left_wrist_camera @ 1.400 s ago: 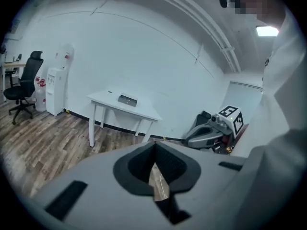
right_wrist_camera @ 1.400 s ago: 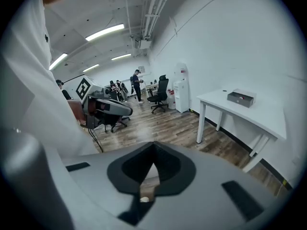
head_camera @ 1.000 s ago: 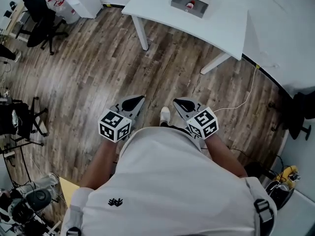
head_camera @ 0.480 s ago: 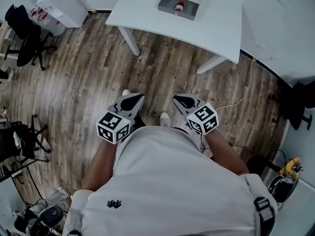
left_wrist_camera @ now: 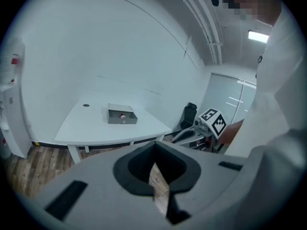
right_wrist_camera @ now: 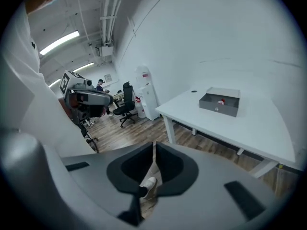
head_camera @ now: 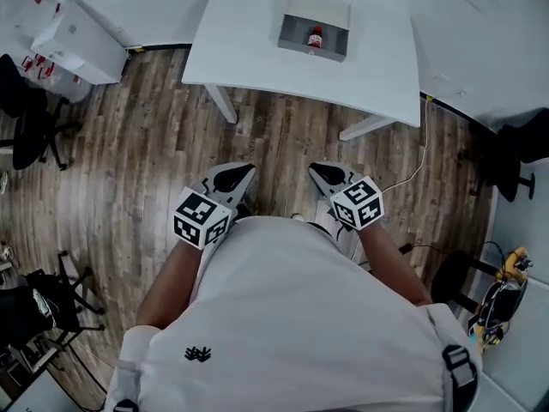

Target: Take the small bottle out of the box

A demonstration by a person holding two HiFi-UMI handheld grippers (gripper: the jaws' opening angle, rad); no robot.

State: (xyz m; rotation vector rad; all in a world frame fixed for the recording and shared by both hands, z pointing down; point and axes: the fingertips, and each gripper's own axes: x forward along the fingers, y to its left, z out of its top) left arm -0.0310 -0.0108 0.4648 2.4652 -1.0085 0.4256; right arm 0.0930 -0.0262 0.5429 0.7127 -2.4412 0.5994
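The left gripper (head_camera: 233, 176) is riding at nine o'clock of the person's waist, its jaws pressed together on nothing. Dead ahead at twelve o'clock, well apart from both tools, the grey box (head_camera: 314, 15) is sitting on the white table (head_camera: 257, 67), and the small red-capped bottle (head_camera: 315, 37) is lying inside it near the six o'clock wall. The right gripper (head_camera: 328, 175) is hanging at three o'clock of the waist, likewise closed and empty. This looks like the approach, so the person should probably be squaring up to the table's near edge, raising one gripper and spreading its jaws before reaching over the box wall. Compared with a second ago, the table and box are sitting lower and more central in the head view, while the office chair (head_camera: 26, 118) is sliding toward the left edge.
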